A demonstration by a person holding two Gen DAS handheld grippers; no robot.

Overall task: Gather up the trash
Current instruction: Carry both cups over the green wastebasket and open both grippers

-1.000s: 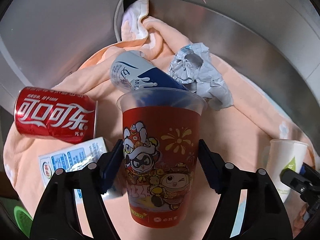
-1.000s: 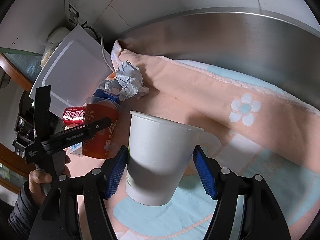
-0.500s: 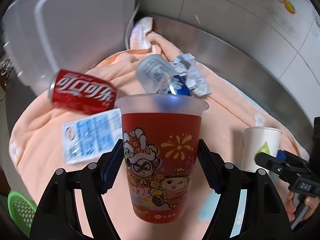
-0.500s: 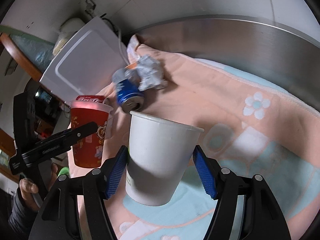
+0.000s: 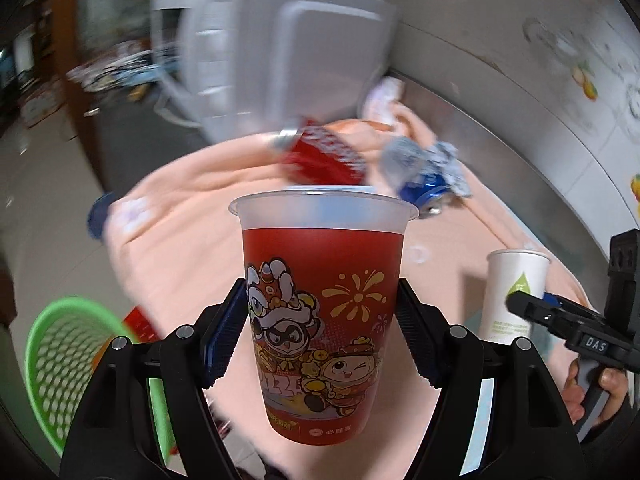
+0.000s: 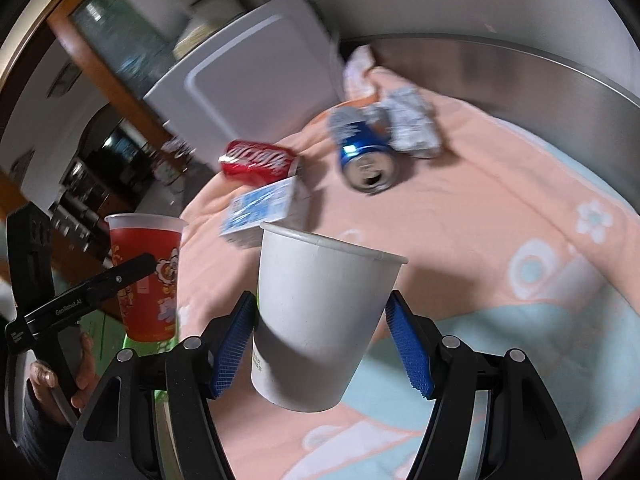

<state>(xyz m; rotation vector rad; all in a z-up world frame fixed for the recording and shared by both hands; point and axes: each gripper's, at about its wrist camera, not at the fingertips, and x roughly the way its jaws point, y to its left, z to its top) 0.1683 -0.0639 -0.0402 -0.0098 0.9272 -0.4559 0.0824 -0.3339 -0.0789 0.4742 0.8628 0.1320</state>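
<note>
My left gripper (image 5: 320, 336) is shut on a red cartoon-print plastic cup (image 5: 322, 316) and holds it upright in the air, off the table's left edge. My right gripper (image 6: 322, 344) is shut on a white paper cup (image 6: 320, 320), also lifted. Each cup shows in the other view: the red cup (image 6: 148, 276) at left, the paper cup (image 5: 514, 292) at right. On the peach towel (image 6: 500, 216) lie a red cola can (image 6: 258, 160), a blue can (image 6: 366, 158), a crumpled paper wad (image 6: 412, 122) and a blue-white carton (image 6: 262, 208).
A green perforated basket (image 5: 66, 368) stands on the floor below the table's left edge, with something red inside. A white appliance (image 6: 248, 88) stands behind the table at left. A steel wall (image 6: 520, 68) curves along the back.
Both grippers have lifted their cups and pulled back and to the left. The left one now hangs past the table edge, with the green basket in view. The trash on the towel looks farther away.
</note>
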